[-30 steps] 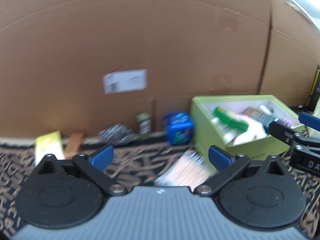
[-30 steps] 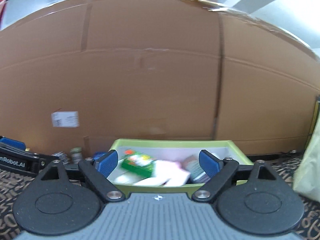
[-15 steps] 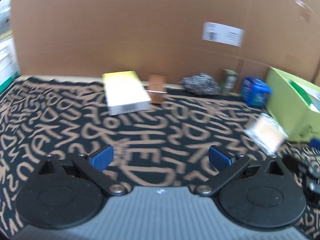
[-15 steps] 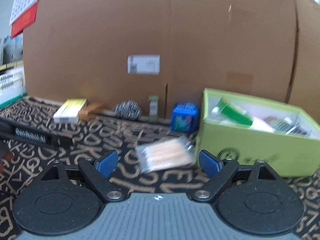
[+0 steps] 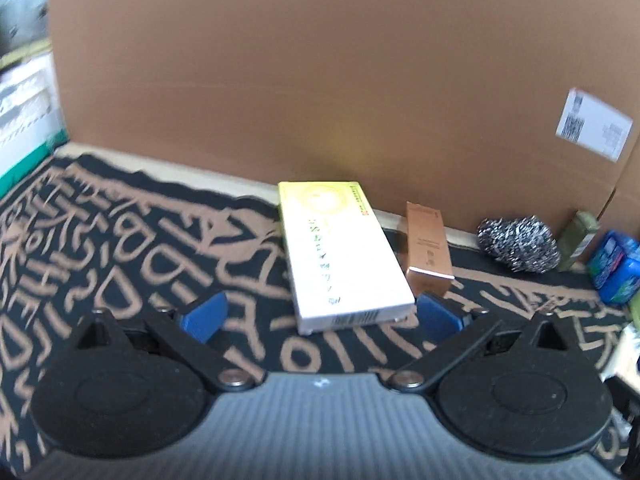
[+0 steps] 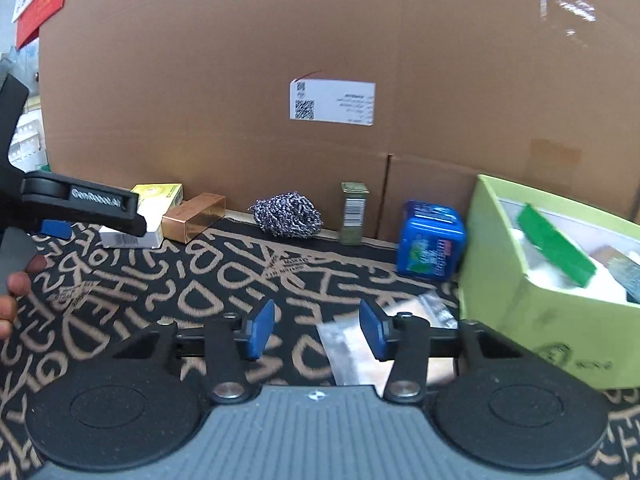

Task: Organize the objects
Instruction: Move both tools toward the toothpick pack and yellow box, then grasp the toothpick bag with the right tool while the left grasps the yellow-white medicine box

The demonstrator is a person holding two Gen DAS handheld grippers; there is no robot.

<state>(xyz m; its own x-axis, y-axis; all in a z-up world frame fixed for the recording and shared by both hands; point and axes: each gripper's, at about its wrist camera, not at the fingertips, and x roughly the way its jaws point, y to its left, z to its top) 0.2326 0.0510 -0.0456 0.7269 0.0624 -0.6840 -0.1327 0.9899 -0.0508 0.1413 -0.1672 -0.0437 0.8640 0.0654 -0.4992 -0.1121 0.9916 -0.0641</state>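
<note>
**Both tongs over the patterned desk, nothing pinched**

I had the left gripper (image 5: 320, 314) spread wide above the black cloth with tan lettering (image 5: 120, 248) that covered the desk. Its blue pads (image 5: 204, 316) stood apart with nothing between them, and the flat yellow-and-white cardboard box (image 5: 340, 256) lay just ahead of them, towards the desk's back edge. A slim copper-coloured carton (image 5: 428, 248) lay right beside that box, on its right, against the tall brown cardboard wall (image 5: 320, 80).

My right gripper (image 6: 316, 332) had just been closing: its jaws stood about half spread, pressing on nothing. A clear plastic packet of pale sticks (image 6: 352, 348) lay flat on the cloth under and just past the right-hand pad. Along the back edge I saw a steel wool scourer (image 6: 286, 214), an upright olive-green tin (image 6: 354, 212) and a blue cube-shaped package (image 6: 432, 244), each apart from the next. The lime-green open box (image 6: 520, 320) sat at the right edge, with a green item and white things inside. Fingers of the hand (image 6: 14, 284) holding the left tool showed at the picture's left.
</note>
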